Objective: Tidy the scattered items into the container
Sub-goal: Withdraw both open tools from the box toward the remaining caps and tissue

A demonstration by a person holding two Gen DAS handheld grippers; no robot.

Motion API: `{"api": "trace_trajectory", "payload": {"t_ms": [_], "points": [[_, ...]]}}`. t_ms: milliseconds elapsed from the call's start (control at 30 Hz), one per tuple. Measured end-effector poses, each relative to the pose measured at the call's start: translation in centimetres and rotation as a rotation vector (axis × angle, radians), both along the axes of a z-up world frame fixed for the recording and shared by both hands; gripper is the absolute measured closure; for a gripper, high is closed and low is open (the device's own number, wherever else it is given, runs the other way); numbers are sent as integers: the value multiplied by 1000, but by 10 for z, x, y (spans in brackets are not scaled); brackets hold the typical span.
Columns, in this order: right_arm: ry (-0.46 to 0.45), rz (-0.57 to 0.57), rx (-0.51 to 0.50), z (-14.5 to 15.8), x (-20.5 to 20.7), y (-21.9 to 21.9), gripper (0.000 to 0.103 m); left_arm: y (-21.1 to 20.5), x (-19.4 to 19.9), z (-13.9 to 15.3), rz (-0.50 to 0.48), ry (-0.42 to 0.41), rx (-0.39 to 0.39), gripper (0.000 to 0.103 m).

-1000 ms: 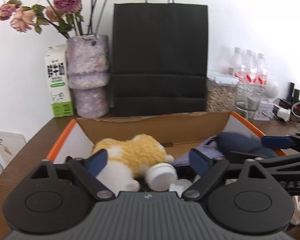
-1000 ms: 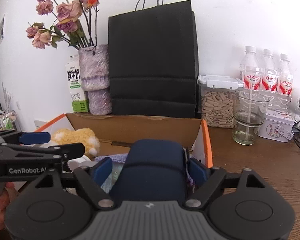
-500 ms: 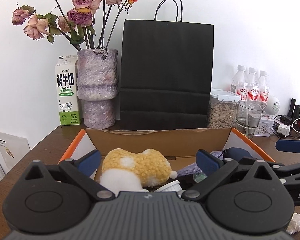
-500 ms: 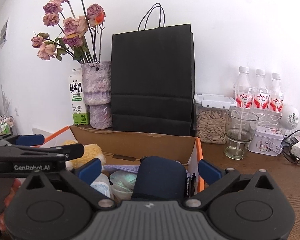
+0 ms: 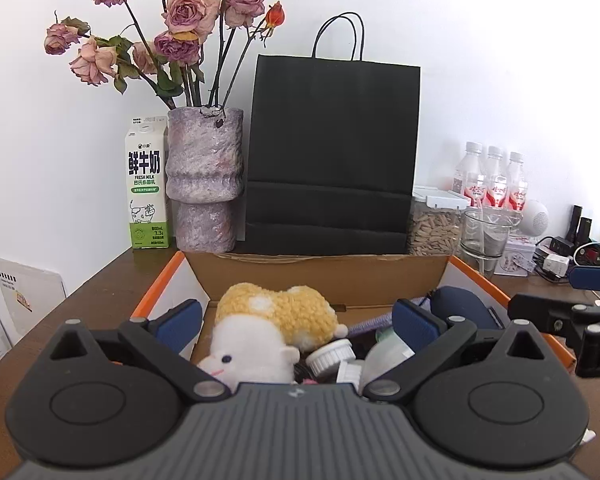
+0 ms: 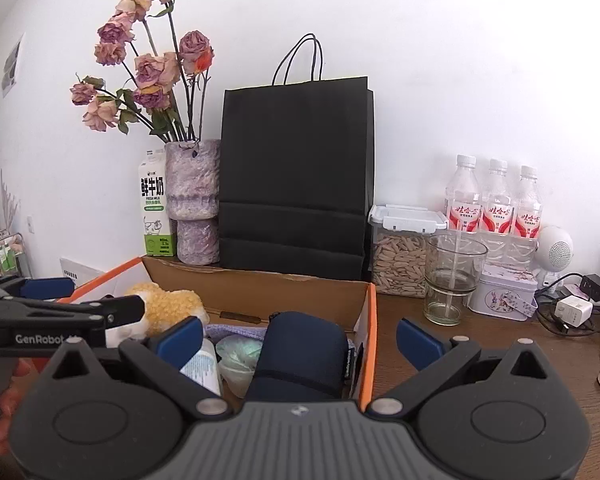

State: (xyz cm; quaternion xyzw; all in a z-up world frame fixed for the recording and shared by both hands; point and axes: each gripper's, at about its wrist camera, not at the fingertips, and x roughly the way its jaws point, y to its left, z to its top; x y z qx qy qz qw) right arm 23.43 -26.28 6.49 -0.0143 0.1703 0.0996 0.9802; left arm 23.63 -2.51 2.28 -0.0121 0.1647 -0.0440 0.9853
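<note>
a: what can you read from my grippers' cameras?

b: the white-and-green milk carton (image 5: 147, 188) beside the mottled purple vase carries large chinese characters, then "fresh milk" under them, and "3.3" low on its green band.

a: anything on my own gear?

b: in my right wrist view, the black arm of my left gripper (image 6: 60, 322) shows white lettering, "genrobot", with the end cut off.

a: the three clear plastic bottles with red-and-white labels (image 6: 498, 200)?

b: red chinese characters on each label, too small for me to make out. the small print on the white paper sheet (image 5: 28, 296) against the wall is blurred too.
</note>
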Motion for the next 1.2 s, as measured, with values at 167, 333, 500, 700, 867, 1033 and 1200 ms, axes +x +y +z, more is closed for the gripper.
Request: {"api": "trace_trajectory", "payload": {"t_ms": [167, 333, 500, 700, 867, 1033, 1200], "points": [[10, -18, -22, -6, -21, -9, 0, 4, -22, -3, 3, -7, -3, 0], [34, -37, -40, -18, -42, -16, 0, 9, -35, -10, 15, 31, -13, 0], [54, -47, -31, -24, -58, -23, 0, 13, -50, -14, 32, 40, -30, 0], [92, -56, -31, -34, -72, -27, 0, 10, -63, -20, 32, 65, -22, 0], [132, -84, -38, -45, -79, -32, 0, 4, -73, -27, 19, 99, -2, 0], [172, -104, -41, -54, -82, -38, 0, -2, -80, -34, 23, 143, 24, 0], [196, -122, -46, -59, -85, -45, 0, -4, -85, -40, 33, 169, 41, 0]]}}
